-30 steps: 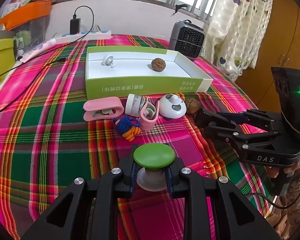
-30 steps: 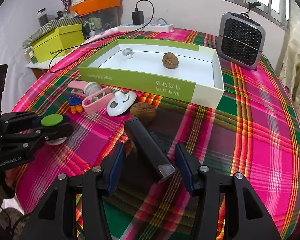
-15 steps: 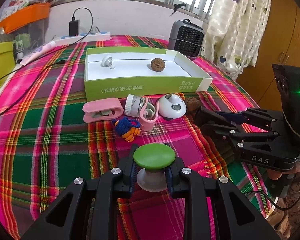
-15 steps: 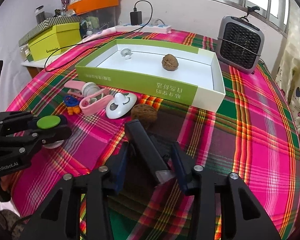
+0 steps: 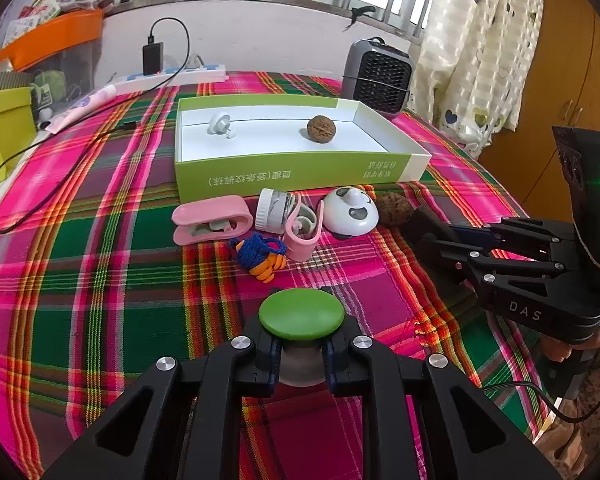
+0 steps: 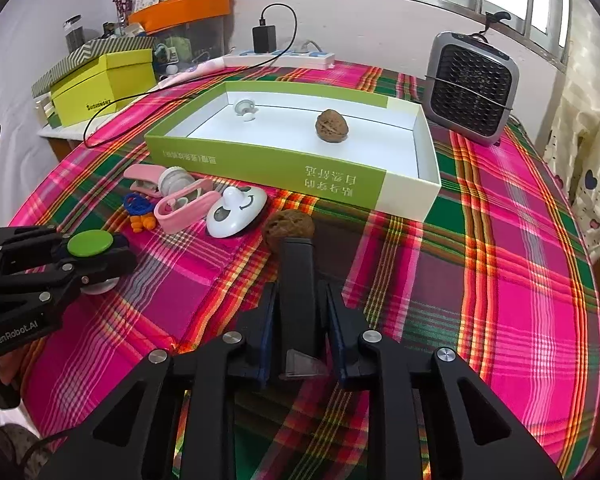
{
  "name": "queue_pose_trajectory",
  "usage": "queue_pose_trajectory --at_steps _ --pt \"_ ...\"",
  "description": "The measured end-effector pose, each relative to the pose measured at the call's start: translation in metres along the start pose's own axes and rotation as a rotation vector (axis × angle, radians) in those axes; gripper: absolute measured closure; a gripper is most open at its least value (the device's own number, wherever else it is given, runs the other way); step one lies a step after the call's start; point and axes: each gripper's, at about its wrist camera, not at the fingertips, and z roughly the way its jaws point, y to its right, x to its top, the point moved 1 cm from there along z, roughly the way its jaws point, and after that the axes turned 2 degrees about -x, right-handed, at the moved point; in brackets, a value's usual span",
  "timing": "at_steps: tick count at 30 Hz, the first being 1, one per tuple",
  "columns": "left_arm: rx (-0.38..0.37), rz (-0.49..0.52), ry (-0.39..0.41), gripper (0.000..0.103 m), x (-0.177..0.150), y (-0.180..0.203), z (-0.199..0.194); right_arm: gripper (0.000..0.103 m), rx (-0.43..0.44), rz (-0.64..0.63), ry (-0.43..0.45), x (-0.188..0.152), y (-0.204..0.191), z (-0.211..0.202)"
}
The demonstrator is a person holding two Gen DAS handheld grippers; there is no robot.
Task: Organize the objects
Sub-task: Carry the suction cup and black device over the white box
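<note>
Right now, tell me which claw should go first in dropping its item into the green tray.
Either could. I'd pick the right claw: it grips the black bar, pointing at the green tray, nearer it. The left claw, holding the green-topped knob, sits behind the clutter.

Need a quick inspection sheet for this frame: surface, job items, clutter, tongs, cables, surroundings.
Surface: plaid tablecloth covering the table.
Job's things: green box open, holding a walnut and a small white knob. In front of it lie two pink clips, a white jar, a panda toy, a blue-orange knit toy and a second walnut.
Clutter: yellow box, orange bin.
Tongs: left tongs shut on green-capped knob; right tongs shut on black bar.
Cables: black charger cable trailing from power strip.
Surroundings: grey heater, curtain, barred window.
</note>
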Motion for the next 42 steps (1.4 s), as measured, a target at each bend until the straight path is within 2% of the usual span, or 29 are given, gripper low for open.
queue_pose_trajectory --at_steps 8,19,42 --pt "0.030 0.022 0.010 0.088 0.001 0.001 -0.003 0.079 -0.007 0.018 0.011 -0.002 0.001 -0.003" --pt "0.029 0.033 0.027 0.088 0.009 0.005 -0.012 0.079 0.002 0.037 0.027 -0.002 0.001 -0.012" --pt "0.021 0.053 0.069 0.088 0.049 0.008 -0.016 0.079 -0.004 0.075 0.084 0.028 0.014 -0.024"
